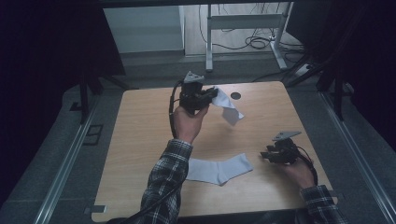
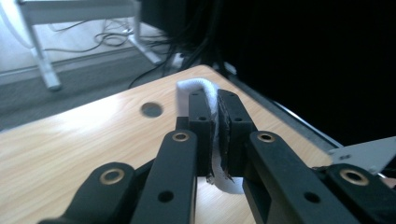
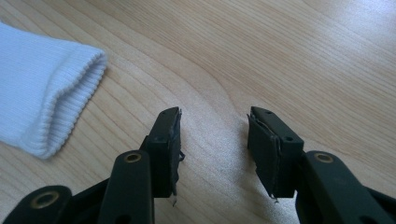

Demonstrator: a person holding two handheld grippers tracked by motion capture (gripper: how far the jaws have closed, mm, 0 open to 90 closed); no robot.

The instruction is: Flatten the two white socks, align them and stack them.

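Socks: we clamp one white sock [image 1: 227,106] in our left gripper [image 1: 211,95], lifted above the table [image 1: 140,135] toward 12 o'clock | second sock [image 1: 219,169] flat at 6 o'clock | right gripper [image 1: 267,156] at 4 o'clock, jaws apart, nothing between them, beside that sock's cuff | round hole [image 1: 236,95] at 1 o'clock | path between them unobstructed

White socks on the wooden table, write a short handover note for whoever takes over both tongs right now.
Left tongs: shut on one white sock, lifted above the light wooden table; the sock dangles free toward the round hole.
Right tongs: open, empty, low over the table near its right edge.
Second white ribbed sock: lies flat at the near middle, its cuff toward the right tongs, not touched.
Done: one sock picked up.
Left: probably pairing it with the flat sock; the right tongs could take that cuff.
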